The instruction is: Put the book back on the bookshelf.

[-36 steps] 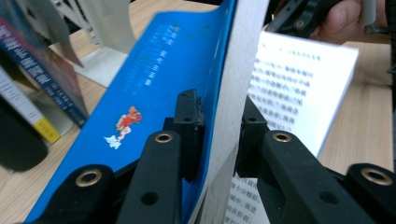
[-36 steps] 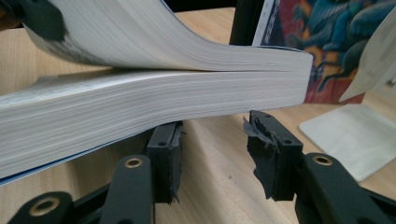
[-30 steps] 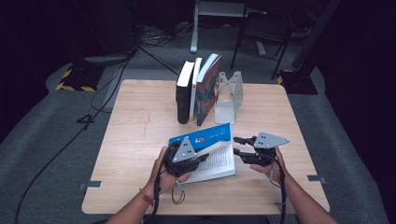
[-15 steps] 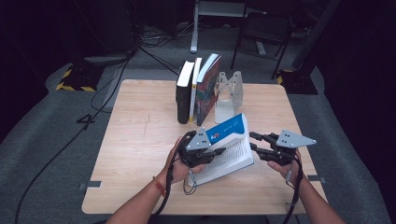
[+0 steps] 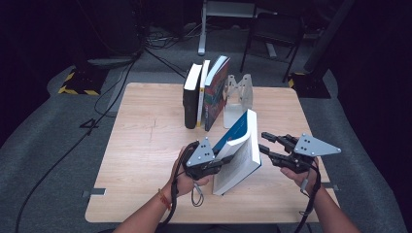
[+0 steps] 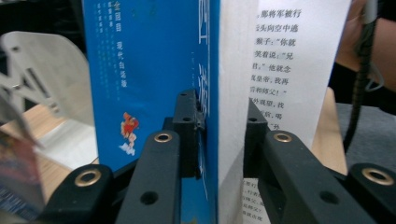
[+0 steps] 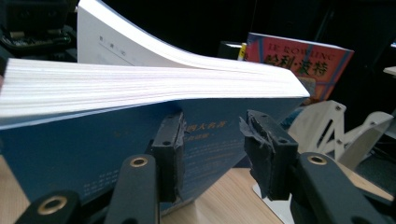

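A blue paperback (image 5: 240, 150) stands tilted on its lower edge at the table's front middle, pages fanning to the right. My left gripper (image 5: 222, 164) is shut on it from the left; in the left gripper view the jaws (image 6: 219, 140) pinch the blue cover (image 6: 140, 70) and a block of pages. Just right of the book, my right gripper (image 5: 265, 141) is open. In the right gripper view its jaws (image 7: 217, 158) stand apart in front of the blue back cover (image 7: 93, 140), nothing between them.
Three upright books (image 5: 204, 94) lean together at the table's back middle, the rightmost colourful one (image 7: 303, 65) against a silver metal bookend (image 5: 238, 92). The wooden table (image 5: 145, 145) is bare to the left. Cables and chair legs lie on the dark floor beyond.
The blue book has swung up from lying nearly flat to standing steeply on its edge in my left gripper. My right gripper has moved right and slightly toward the person.
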`<state>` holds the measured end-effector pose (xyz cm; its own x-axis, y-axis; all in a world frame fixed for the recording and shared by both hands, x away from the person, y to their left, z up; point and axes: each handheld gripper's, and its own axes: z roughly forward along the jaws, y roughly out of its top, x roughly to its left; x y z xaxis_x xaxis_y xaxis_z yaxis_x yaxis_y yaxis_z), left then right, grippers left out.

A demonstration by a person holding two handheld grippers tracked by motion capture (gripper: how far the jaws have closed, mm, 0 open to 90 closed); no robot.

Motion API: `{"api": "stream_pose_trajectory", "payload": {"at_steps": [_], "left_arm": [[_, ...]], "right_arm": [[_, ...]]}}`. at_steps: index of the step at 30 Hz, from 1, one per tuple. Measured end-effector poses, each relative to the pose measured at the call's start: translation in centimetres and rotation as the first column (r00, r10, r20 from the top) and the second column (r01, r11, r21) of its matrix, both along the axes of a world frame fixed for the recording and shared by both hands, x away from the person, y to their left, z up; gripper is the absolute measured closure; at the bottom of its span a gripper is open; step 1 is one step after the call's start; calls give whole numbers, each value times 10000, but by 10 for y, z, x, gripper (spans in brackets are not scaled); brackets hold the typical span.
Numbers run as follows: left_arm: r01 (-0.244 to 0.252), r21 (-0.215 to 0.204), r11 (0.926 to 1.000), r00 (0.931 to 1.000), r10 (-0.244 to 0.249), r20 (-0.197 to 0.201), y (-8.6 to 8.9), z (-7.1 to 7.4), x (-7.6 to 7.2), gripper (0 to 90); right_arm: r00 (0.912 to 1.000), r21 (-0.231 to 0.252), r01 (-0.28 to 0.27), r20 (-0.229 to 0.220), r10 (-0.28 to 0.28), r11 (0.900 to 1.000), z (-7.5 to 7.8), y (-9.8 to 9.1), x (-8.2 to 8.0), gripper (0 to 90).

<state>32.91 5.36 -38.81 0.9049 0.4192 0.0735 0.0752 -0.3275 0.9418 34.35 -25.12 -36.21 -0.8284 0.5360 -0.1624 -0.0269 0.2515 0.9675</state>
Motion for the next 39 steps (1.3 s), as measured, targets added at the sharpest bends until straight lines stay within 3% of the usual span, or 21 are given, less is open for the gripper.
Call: {"api": "stream_pose_trajectory", "payload": {"at_steps": [4, 6, 8, 10, 15, 17, 21, 28, 32, 39], "left_arm": [[-406, 36, 9992, 9992, 407, -8, 6, -13, -9, 652], [-539, 23, 9985, 9982, 540, -266, 9, -19, -9, 603], [-681, 444, 9967, 9966, 700, -438, 10, -23, -6, 612], [-589, 509, 9970, 9938, 633, -914, 13, -29, -1, 616], [-455, 302, 9985, 9913, 489, -1224, 17, -32, 4, 684], [-168, 18, 9999, 9893, 168, -1447, 16, -33, 10, 712], [172, -221, 9996, 9895, -202, -1433, 12, -33, 14, 755], [539, -428, 9976, 9904, -589, -1249, -4, -32, 22, 751], [572, -484, 9972, 9929, -619, -1012, -15, -31, 28, 747], [531, -300, 9981, 9946, -556, -875, -10, -29, 30, 722]], "right_arm": [[9996, -113, -274, -83, 273, 9996, -1, 9, 0, 517], [9994, -385, -350, -99, 346, 9986, -3, 16, -1, 487], [9988, -463, -457, -208, 448, 9979, -6, 21, -1, 467], [9983, -498, -506, -300, 492, 9975, -8, 25, 0, 460], [9979, -431, -574, -334, 560, 9974, -8, 30, 0, 451], [9977, -357, -615, -321, 603, 9975, -7, 32, 0, 449], [9963, -489, -820, -284, 807, 9954, -5, 30, -2, 416], [9994, -542, -344, -107, 339, 9979, -2, 18, -6, 415], [10000, -521, 20, 63, -17, 9986, 0, 9, -8, 411], [9983, -742, 448, 414, -418, 9962, 3, 12, -10, 395]]}}
